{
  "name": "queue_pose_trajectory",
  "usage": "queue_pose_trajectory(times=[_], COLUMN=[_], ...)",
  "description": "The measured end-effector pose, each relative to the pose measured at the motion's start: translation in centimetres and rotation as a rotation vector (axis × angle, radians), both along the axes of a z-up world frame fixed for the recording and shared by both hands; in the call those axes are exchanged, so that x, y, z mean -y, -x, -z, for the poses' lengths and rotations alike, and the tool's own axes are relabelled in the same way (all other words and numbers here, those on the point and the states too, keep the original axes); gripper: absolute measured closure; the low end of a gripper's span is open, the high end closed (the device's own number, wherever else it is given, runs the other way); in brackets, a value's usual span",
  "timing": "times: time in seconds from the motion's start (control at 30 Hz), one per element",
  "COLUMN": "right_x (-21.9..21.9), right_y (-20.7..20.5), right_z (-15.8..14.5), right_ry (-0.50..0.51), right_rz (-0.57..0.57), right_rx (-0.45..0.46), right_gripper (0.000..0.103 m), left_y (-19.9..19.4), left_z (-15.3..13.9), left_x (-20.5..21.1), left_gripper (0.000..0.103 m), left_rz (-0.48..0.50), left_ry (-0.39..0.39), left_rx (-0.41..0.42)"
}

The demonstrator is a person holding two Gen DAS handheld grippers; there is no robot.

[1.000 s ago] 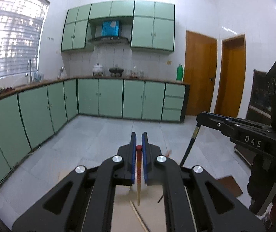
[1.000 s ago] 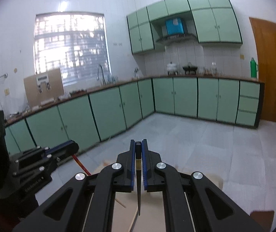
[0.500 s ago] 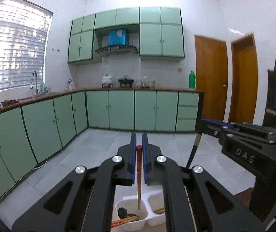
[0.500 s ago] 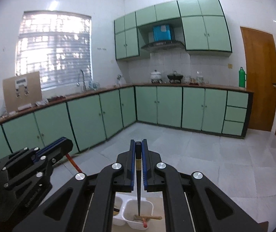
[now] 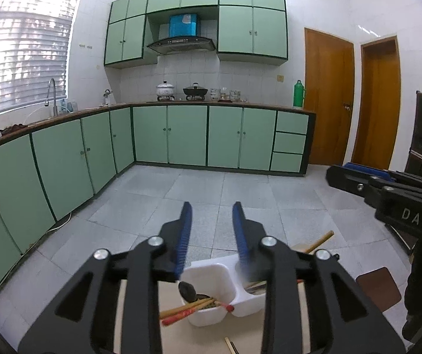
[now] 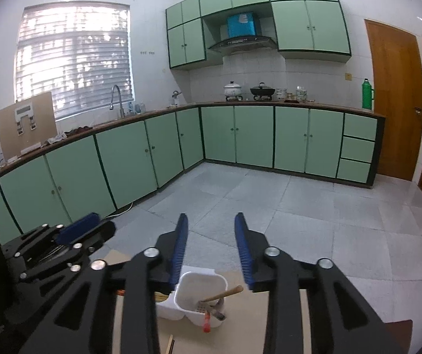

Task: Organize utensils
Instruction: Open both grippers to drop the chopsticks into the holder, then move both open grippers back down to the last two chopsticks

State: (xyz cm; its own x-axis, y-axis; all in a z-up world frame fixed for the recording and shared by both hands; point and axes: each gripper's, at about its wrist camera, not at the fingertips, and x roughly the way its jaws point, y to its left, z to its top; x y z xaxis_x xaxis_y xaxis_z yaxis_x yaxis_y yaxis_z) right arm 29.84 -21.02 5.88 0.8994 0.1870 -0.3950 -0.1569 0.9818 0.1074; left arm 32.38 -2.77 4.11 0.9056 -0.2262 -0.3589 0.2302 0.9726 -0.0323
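Chopsticks (image 5: 194, 309), red and bamboo, lean in a white two-compartment holder (image 5: 211, 274) on the pale desk (image 5: 181, 339). Left gripper (image 5: 212, 215) and right gripper (image 6: 211, 224) fingers are opening, nothing between them.

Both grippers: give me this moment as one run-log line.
left gripper: jaws opening, nothing between | right gripper: jaws opening, nothing between | white divided holder: on board, chopsticks inside both compartments

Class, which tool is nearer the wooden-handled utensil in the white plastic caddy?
Right. The right tool, jaws opening and empty, hangs just above the wooden-handled utensil; the left tool hangs over the white plastic caddy's other compartment.
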Motion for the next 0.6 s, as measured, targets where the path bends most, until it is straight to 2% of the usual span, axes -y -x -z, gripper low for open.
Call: queue_pose_trajectory(times=[0.17,0.3,0.37,0.6], right_x=[1.3,2.1,2.3,2.1], right_y=[2.5,5.6,7.0,12.0], right_z=[0.0,0.7,1.3,4.8], right_ry=[-0.027,-0.026,-0.029,-0.019], right_rz=[0.025,0.055,0.06,0.069], right_rx=[0.015,0.038,0.042,0.022], right_gripper=[0.053,0.038,0.033,0.013], left_y=[2.8,5.5,7.1,12.3], left_z=[-0.2,0.4,1.1,5.0], left_x=[-1.2,-2.0,-2.6,-3.4], left_gripper=[0.055,0.046,0.038,0.026], left_rz=[-0.013,-0.013,-0.018,-0.027], left_ry=[-0.001,-0.004,0.004,0.015], left_rx=[0.013,0.015,0.007,-0.043])
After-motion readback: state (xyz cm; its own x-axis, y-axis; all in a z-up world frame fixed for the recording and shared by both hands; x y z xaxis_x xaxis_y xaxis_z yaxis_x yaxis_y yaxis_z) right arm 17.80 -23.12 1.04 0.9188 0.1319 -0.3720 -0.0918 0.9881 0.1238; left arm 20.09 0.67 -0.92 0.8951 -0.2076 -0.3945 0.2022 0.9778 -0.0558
